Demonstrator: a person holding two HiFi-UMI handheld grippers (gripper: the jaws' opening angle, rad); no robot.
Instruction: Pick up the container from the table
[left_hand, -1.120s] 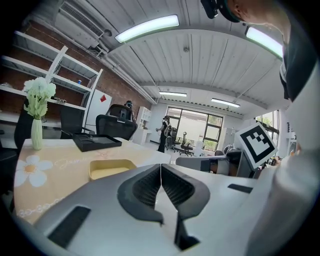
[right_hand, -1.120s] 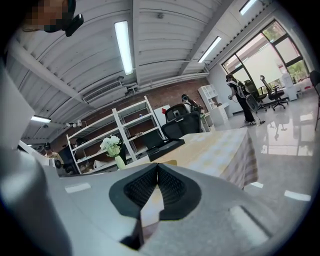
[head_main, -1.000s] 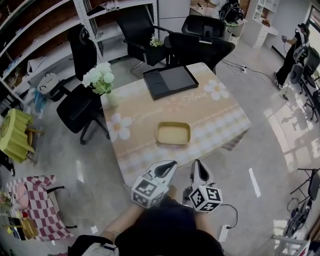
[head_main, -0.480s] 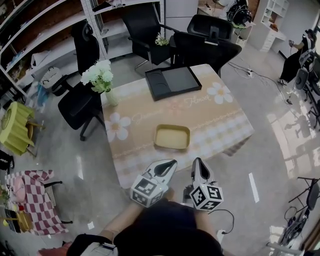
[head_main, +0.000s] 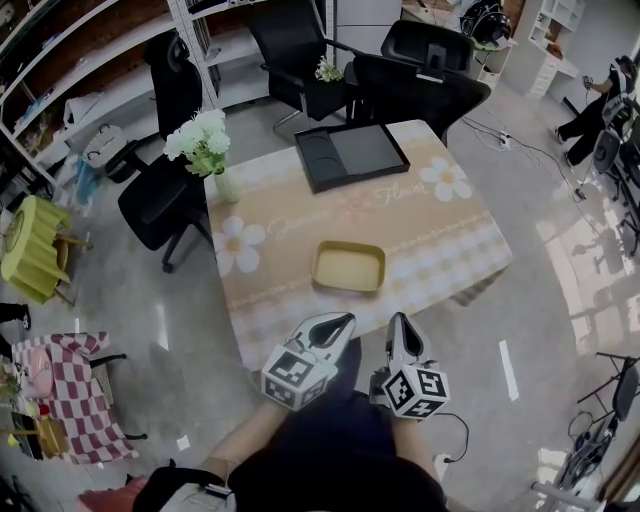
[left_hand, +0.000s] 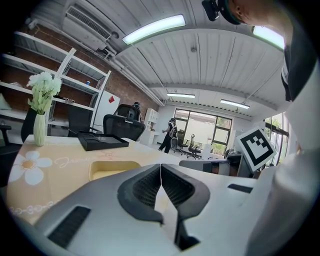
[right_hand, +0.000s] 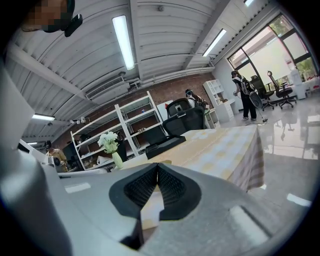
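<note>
Not much has moved since a second ago — both grippers sit in the same spot, and only the head view has slid a little. The grey left gripper (head_main: 338, 322), with black ribbed pads and a black-and-white marker cube, is squeezed tight, pad against pad, with nothing in it. The grey right gripper (head_main: 399, 322) is squeezed tight and empty too. They hang side by side, a little apart, at the near edge of the square table (head_main: 290, 240), which wears a peach cloth with white flowers. The shallow yellow rectangular container (head_main: 349, 267) lies flat on the cloth just past the tips — near them, but not touched. Farther back sits a flat black rectangular tray (head_main: 352, 155). A pale green vase of white flowers (head_main: 205, 150) stands at the far left corner. Black office chairs (head_main: 160, 205) stand round the table
</note>
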